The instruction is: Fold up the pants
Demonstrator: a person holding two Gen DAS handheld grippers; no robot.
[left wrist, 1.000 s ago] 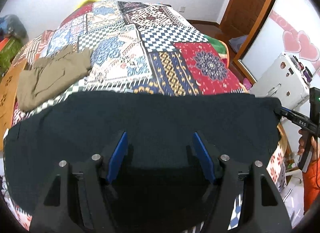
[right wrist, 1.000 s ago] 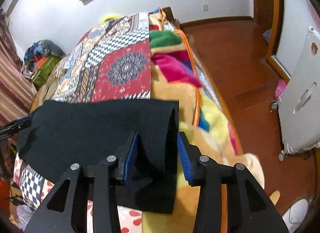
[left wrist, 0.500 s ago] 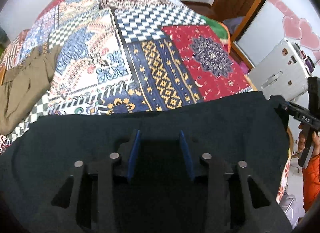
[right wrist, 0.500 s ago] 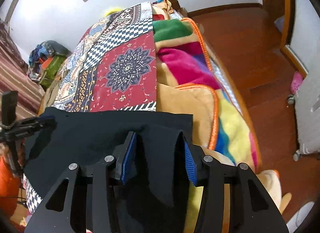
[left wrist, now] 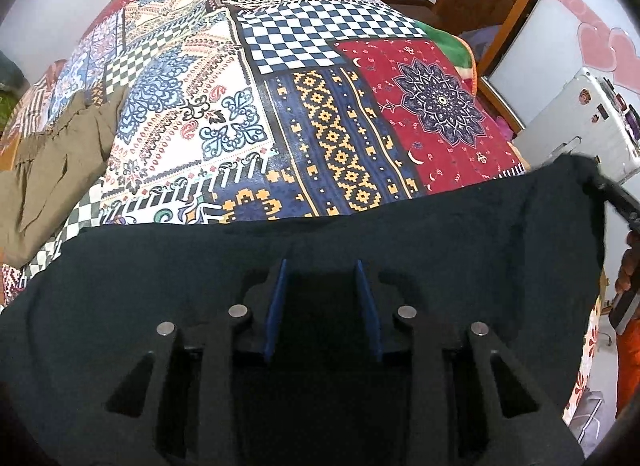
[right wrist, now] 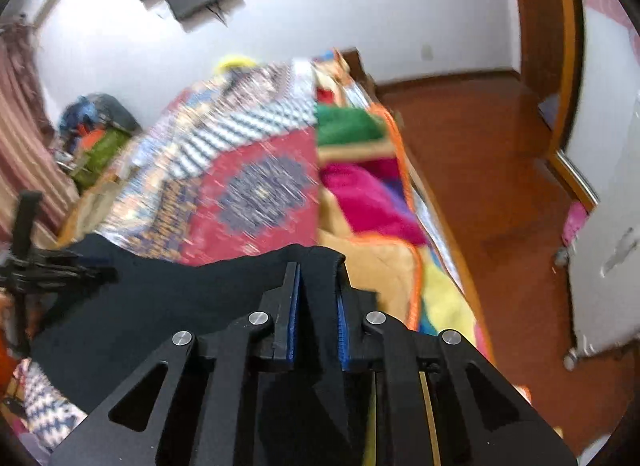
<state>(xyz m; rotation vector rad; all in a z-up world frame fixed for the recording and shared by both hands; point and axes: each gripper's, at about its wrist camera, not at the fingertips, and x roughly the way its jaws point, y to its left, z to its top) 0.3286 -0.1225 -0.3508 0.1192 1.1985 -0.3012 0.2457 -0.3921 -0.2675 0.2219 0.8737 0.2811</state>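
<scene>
Black pants [left wrist: 440, 246] lie spread along the near edge of the bed. My left gripper [left wrist: 321, 266] points steeply down into them, and its blue pads hold a bunched fold of the dark cloth. In the right wrist view the pants [right wrist: 180, 298] end in a raised fold. My right gripper [right wrist: 316, 270] has that fold between its pads, which press on it as the jaws are closing. The right gripper [left wrist: 616, 201] shows at the pants' right end, with a hand [left wrist: 628, 266] under it. The left gripper [right wrist: 60, 270] is at the far left.
A patchwork bedspread [left wrist: 320, 105] covers the bed. An olive garment [left wrist: 52, 169] lies at its left side. A colourful fleece blanket [right wrist: 372, 205] hangs over the right edge above a wooden floor [right wrist: 500, 165]. A white case [left wrist: 580, 121] stands near the bed.
My left gripper came down onto the pants and its jaws narrowed around the cloth. The right jaws drew together on the fold, and the right view is now blurred.
</scene>
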